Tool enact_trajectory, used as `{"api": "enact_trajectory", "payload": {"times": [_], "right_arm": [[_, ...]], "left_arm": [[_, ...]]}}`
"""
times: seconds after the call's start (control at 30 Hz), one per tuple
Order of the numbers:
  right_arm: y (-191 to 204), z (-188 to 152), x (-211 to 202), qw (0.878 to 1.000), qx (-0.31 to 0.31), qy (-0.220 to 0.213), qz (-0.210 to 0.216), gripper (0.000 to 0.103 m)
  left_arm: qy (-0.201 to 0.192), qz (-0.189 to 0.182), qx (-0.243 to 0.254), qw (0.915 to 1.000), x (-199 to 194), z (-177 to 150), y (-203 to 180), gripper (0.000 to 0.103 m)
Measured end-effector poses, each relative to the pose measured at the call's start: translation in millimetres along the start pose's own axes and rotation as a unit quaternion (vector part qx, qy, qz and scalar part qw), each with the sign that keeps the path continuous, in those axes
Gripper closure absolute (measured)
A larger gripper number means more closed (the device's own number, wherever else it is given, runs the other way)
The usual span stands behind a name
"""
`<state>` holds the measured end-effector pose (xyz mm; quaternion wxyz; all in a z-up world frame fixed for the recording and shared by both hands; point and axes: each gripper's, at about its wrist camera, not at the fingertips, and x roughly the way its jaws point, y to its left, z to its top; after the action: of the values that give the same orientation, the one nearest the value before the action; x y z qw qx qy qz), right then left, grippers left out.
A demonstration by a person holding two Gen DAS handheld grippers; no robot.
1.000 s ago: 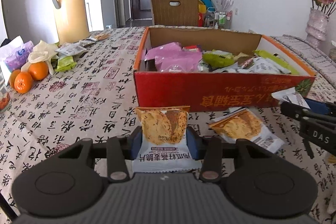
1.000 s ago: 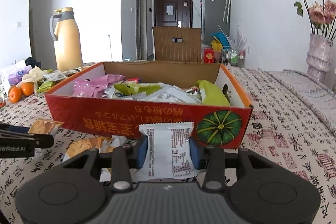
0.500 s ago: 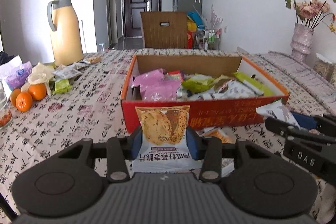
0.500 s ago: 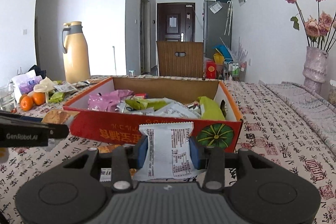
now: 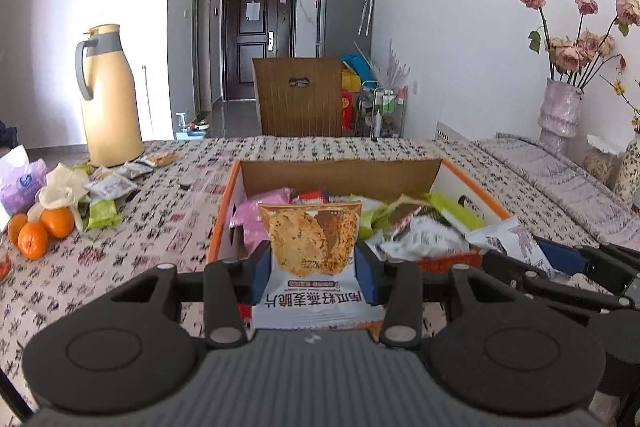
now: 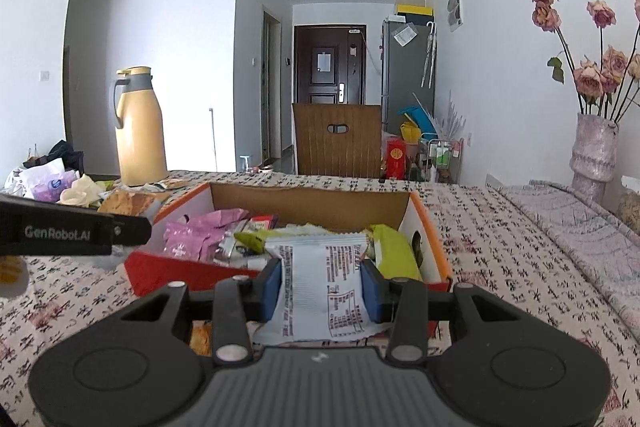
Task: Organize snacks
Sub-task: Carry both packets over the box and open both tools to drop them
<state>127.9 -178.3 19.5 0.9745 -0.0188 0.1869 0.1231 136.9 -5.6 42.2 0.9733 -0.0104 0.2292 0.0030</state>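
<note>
Both packets ride upright in closed jaws: left gripper (image 5: 314, 269) pinches the oat crisps (image 5: 313, 245), right gripper (image 6: 323, 285) the white packet (image 6: 323, 287) (box (image 6: 434, 255) dead ahead, just below).

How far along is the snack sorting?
Done: the red box already holds many packets. In hand: left gripper clamps an oat-crisp packet, right gripper a white packet, both near the box's front. Left: drop both in, then the loose packets by the yellow thermos.
</note>
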Motion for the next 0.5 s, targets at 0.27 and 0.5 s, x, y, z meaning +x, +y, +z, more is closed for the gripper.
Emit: {"api": "enact_trajectory", "payload": {"times": [0.27,0.5], "right_arm": [[4,13,13,1.000,-0.001,-0.003,-0.006,0.062],[6,26,24,1.000,-0.012,-0.005,-0.013,0.062]], "left_arm": [[-0.008,0.006,-0.004,0.9999,7,18,7,0.059],[-0.006,0.004,-0.006,1.0000,21,28,7,0.059]]}}
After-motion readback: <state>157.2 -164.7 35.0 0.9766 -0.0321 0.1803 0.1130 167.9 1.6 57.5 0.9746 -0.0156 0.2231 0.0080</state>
